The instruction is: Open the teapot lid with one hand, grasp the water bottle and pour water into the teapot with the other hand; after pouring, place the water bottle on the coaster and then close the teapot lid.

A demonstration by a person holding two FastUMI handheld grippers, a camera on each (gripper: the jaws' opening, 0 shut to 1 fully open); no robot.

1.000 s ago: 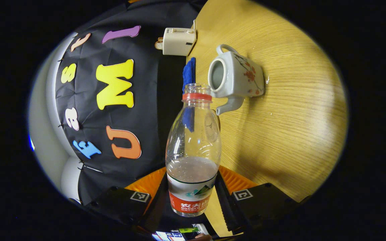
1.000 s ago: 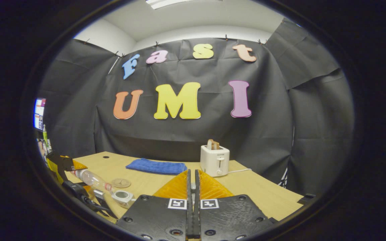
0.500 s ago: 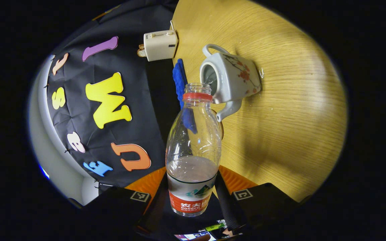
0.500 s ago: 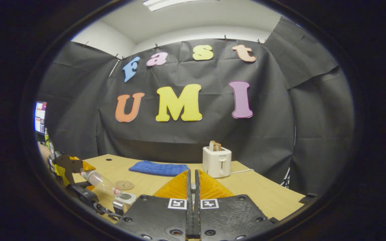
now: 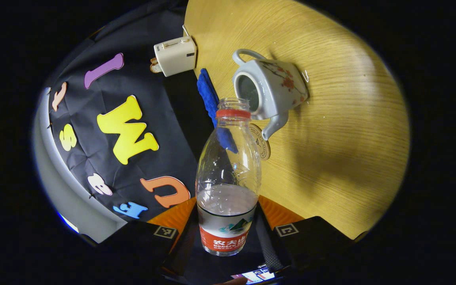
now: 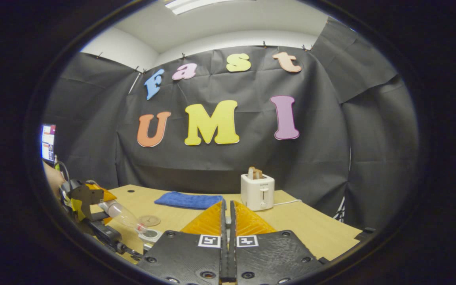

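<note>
The water bottle [image 5: 228,186], uncapped and part full, is clamped at its lower body between both fingers of the left tool [image 5: 228,237], its mouth tipped at the lidless opening of the teapot [image 5: 269,89] on the table [image 5: 331,130]. The coaster [image 5: 260,136] lies just beside the teapot's spout. Risk: the bottle mouth sits at the opening's near rim, so slight drift would likely spill water onto the table and coaster. The right tool [image 6: 227,253] is held well away from the teapot, fingers closed; whether it holds the lid cannot be told.
</note>
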